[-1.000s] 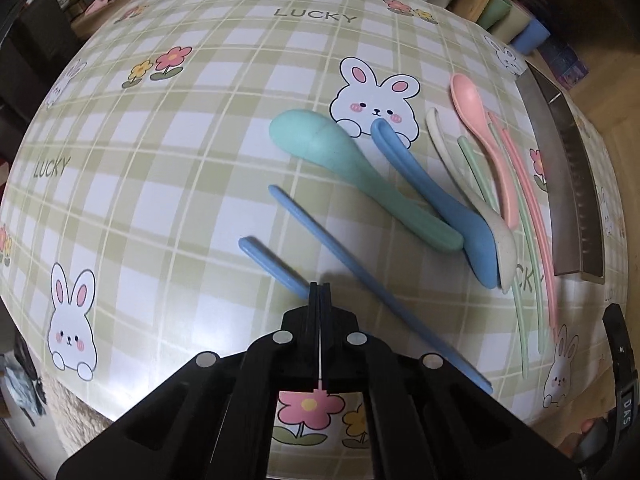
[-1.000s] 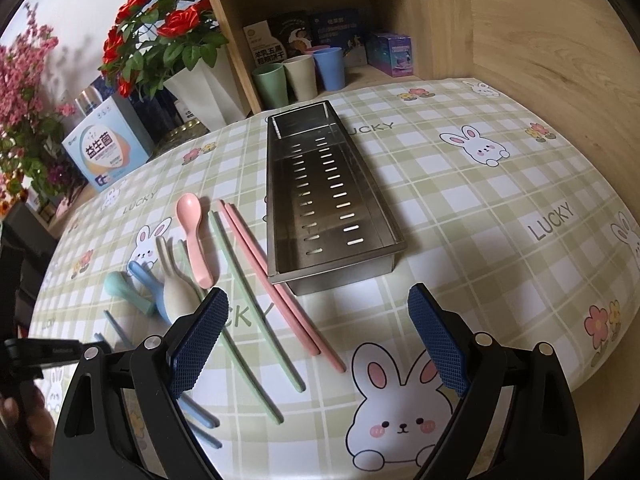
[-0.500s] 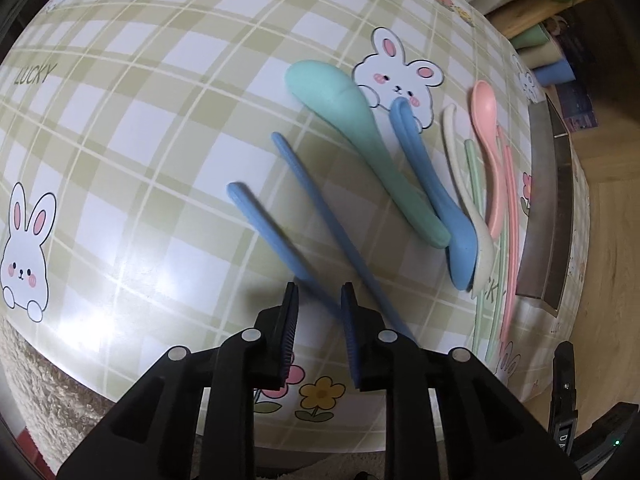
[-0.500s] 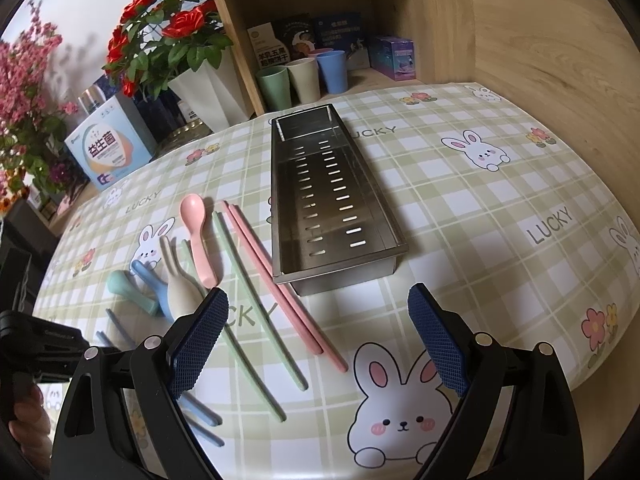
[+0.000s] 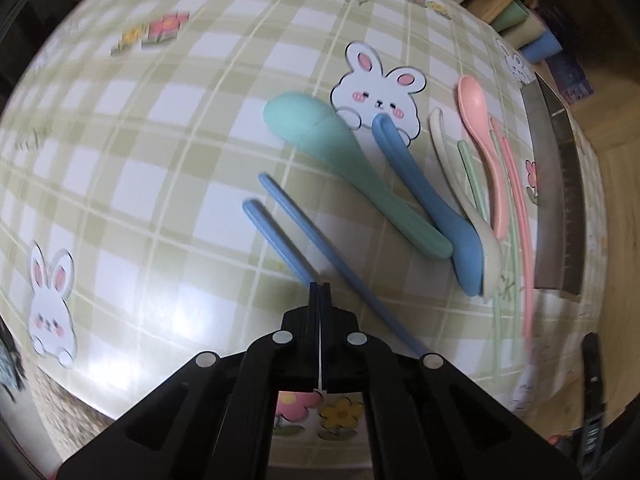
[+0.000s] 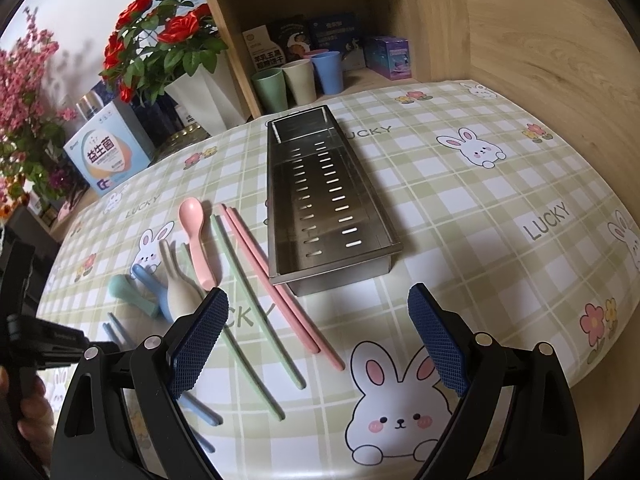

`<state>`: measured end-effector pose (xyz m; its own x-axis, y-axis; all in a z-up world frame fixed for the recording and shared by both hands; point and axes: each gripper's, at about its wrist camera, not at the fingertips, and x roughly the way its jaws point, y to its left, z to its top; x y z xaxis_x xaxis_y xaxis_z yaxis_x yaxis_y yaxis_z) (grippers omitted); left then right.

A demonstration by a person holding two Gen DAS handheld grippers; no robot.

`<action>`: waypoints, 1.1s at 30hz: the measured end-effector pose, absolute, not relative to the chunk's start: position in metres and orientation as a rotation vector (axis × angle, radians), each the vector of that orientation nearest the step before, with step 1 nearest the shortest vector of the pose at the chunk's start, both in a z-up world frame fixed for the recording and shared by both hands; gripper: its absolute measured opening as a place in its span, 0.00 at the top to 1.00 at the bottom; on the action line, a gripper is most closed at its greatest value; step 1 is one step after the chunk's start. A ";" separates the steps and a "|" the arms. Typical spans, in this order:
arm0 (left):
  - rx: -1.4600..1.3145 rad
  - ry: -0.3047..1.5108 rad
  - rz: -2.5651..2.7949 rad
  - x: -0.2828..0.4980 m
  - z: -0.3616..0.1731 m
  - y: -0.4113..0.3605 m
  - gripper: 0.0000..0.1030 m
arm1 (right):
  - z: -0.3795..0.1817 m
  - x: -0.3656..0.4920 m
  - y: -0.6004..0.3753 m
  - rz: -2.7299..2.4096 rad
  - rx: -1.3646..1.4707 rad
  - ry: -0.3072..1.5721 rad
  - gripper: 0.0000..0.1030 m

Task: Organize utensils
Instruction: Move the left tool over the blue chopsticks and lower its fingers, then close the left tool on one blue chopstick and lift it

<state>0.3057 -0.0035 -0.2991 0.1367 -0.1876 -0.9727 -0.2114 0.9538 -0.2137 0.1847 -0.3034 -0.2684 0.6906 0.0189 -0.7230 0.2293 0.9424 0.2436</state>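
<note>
While the left tongs [image 5: 320, 286] point steeply down at the table [image 5: 120, 160], their jaws have just snapped together; they meet over the near end of one blue chopstick [image 5: 276, 236], and whether they pinch it or only cover it cannot be made out, since the tips hide that spot. Its partner, the second blue chopstick [image 5: 340, 264], lies just to the right of the tongs and runs under their black frame. Farther ahead and to the right lie a teal spoon [image 5: 340, 160], a blue spoon [image 5: 436, 200], a cream fork [image 5: 460, 188] and a pink spoon [image 5: 484, 140], packed side by side with handles overlapping. Beyond them, green chopsticks [image 5: 504, 248] and pink chopsticks [image 5: 520, 216] are blurred and hard to separate. Only the edge of the steel utensil tray [image 5: 560, 184] shows at the far right of this view.

The right tongs [image 6: 320, 344] hang spread wide with nothing between their blue pads [image 6: 198, 340]. Straight ahead of them sits the slotted tray [image 6: 332, 200], with no utensils in it. The pink pair [image 6: 280, 284] lies along its left wall, the green pair [image 6: 248, 300] next over; the left pad covers part of the fork and the blue chopsticks. Past the tray stand three cups [image 6: 298, 82] in a wooden shelf [image 6: 420, 20], red roses [image 6: 160, 44] and a boxed product [image 6: 106, 152]. At the left edge a hand [image 6: 28, 408] grips the other tool, mostly cut off.
</note>
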 end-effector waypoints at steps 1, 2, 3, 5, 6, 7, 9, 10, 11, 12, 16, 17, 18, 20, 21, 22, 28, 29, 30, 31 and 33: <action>-0.351 1.450 0.015 0.306 -0.300 -0.004 0.99 | -0.268 0.184 -0.304 -0.120 0.329 0.802 0.14; -0.359 1.459 0.012 0.305 -0.301 -0.006 0.96 | -0.268 0.184 -0.304 -0.122 0.331 0.801 0.14; -0.358 1.463 0.009 0.304 -0.302 -0.006 0.94 | -0.268 0.184 -0.305 -0.124 0.335 0.800 0.14; -0.372 1.476 0.005 0.301 -0.305 -0.007 0.86 | -0.268 0.184 -0.306 -0.127 0.335 0.800 0.14; -0.385 1.479 0.010 0.300 -0.306 -0.007 0.86 | -0.268 0.184 -0.306 -0.127 0.336 0.801 0.14; -0.387 1.474 0.015 0.299 -0.306 -0.007 0.85 | -0.268 0.184 -0.306 -0.126 0.338 0.802 0.14; -0.373 1.471 0.025 0.300 -0.305 -0.011 0.85 | -0.269 0.184 -0.306 -0.125 0.340 0.804 0.14; -0.367 1.468 0.029 0.300 -0.305 -0.013 0.85 | -0.269 0.183 -0.306 -0.125 0.340 0.803 0.14; -0.348 1.461 0.032 0.298 -0.305 -0.014 0.87 | -0.269 0.183 -0.306 -0.126 0.342 0.802 0.14; -0.315 1.449 0.037 0.297 -0.304 -0.018 0.88 | -0.269 0.183 -0.306 -0.127 0.343 0.802 0.14; -0.293 1.397 0.016 0.297 -0.298 -0.021 1.00 | -0.268 0.182 -0.307 -0.128 0.349 0.797 0.14; -0.271 1.401 0.028 0.299 -0.298 -0.021 1.00 | -0.268 0.181 -0.308 -0.129 0.350 0.797 0.14; -0.265 1.394 0.032 0.300 -0.297 -0.017 1.00 | -0.268 0.181 -0.309 -0.130 0.353 0.797 0.14; -0.241 1.397 0.025 0.302 -0.297 -0.014 1.00 | -0.268 0.181 -0.311 -0.133 0.360 0.796 0.14; -0.228 1.398 0.021 0.303 -0.297 -0.013 1.00 | -0.268 0.181 -0.311 -0.134 0.360 0.797 0.14; -0.221 1.404 0.018 0.304 -0.297 -0.012 1.00 | -0.268 0.181 -0.311 -0.134 0.363 0.798 0.14; -0.293 1.471 -0.048 0.296 -0.299 -0.024 0.88 | -0.267 0.181 -0.309 -0.125 0.360 0.795 0.14; -0.302 1.485 -0.053 0.293 -0.300 -0.027 0.84 | -0.267 0.181 -0.308 -0.125 0.357 0.795 0.14; -0.317 1.500 -0.057 0.291 -0.303 -0.030 0.84 | -0.267 0.181 -0.308 -0.125 0.355 0.795 0.14; -0.326 1.512 -0.059 0.289 -0.305 -0.033 0.84 | -0.267 0.180 -0.309 -0.126 0.357 0.796 0.14; -0.315 1.507 -0.037 0.286 -0.305 -0.035 0.84 | -0.268 0.180 -0.310 -0.129 0.364 0.797 0.14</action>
